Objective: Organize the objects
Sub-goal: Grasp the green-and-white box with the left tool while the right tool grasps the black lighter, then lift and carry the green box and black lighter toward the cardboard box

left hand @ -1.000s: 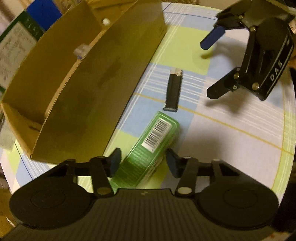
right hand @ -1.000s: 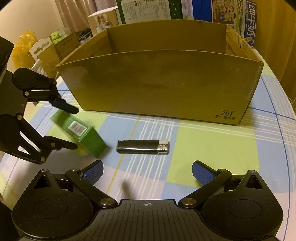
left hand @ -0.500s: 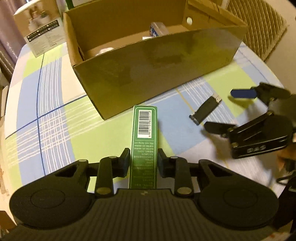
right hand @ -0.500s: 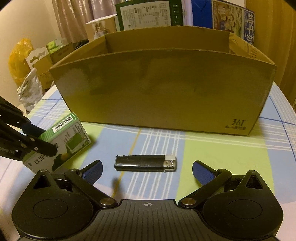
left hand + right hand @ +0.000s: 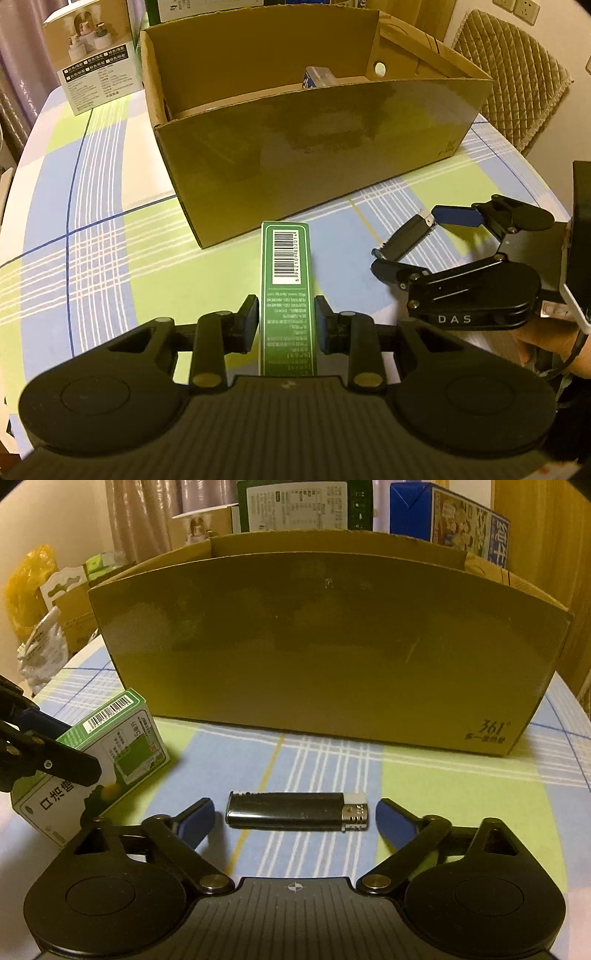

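1. Left gripper (image 5: 285, 320): closed on the green carton (image 5: 287, 295), 1 pad against each long side. The carton points forward along the fingers, barcode face up. The right wrist view shows it lifted and tilted, its far end above the tablecloth.
2. Right gripper (image 5: 295, 821): jaws spread wide, low over the table, holding nothing. The blue pads (image 5: 395, 825) flank the 2 ends of the lighter, apart from it on both sides.
3. Lighter (image 5: 297, 811): black body, silver metal head, white cap. It lies flat on the checked tablecloth (image 5: 461, 797), crosswise between the right gripper's fingers and in front of the cardboard box. In the left wrist view the lighter (image 5: 404, 236) sits between the same blue-tipped fingers.
4. Cardboard box (image 5: 314, 147): large, brown, open at the top, standing on the tablecloth beyond both grippers. A small pale item (image 5: 319, 76) rests inside near the far wall; what it is cannot be told.
5. Printed cartons (image 5: 306, 504): several stand behind the box, 1 dark green, 1 blue.
6. White product box (image 5: 98, 55): stands on the table to the left of the cardboard box.
7. Chair (image 5: 513, 74): quilted back, beyond the table's right edge.
8. Person's hand (image 5: 554, 343): holds the right gripper's handle, partly hidden.
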`<state>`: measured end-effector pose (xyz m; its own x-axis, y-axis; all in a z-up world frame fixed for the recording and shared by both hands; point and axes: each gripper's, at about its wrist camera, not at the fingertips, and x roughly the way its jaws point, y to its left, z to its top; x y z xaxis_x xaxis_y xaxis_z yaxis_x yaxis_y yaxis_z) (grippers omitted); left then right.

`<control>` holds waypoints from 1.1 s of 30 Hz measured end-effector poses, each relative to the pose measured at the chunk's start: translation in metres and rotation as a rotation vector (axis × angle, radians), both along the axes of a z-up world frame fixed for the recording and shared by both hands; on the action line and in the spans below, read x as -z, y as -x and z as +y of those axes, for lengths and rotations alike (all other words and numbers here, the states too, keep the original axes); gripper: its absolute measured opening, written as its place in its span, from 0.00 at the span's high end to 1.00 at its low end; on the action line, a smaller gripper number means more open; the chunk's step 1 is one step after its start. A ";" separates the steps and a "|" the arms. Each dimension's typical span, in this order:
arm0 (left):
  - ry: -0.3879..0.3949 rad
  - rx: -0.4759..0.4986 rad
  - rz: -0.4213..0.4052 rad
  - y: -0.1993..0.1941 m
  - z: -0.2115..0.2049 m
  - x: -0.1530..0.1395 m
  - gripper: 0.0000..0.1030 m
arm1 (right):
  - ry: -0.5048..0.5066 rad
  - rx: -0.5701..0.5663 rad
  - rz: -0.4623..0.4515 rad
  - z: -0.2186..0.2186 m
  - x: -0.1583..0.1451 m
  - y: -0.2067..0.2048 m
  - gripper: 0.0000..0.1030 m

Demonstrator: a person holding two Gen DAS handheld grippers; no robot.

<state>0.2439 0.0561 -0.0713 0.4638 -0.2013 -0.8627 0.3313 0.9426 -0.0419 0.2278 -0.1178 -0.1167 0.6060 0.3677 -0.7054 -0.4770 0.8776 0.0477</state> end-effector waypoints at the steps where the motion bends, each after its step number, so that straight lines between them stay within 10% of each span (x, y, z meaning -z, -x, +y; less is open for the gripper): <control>1: 0.000 -0.001 -0.003 0.001 0.000 0.000 0.75 | 0.001 0.002 -0.005 0.000 0.000 -0.001 0.17; 33: -0.046 -0.078 0.038 -0.005 -0.005 0.015 0.76 | -0.044 0.049 0.026 -0.019 -0.017 0.017 0.24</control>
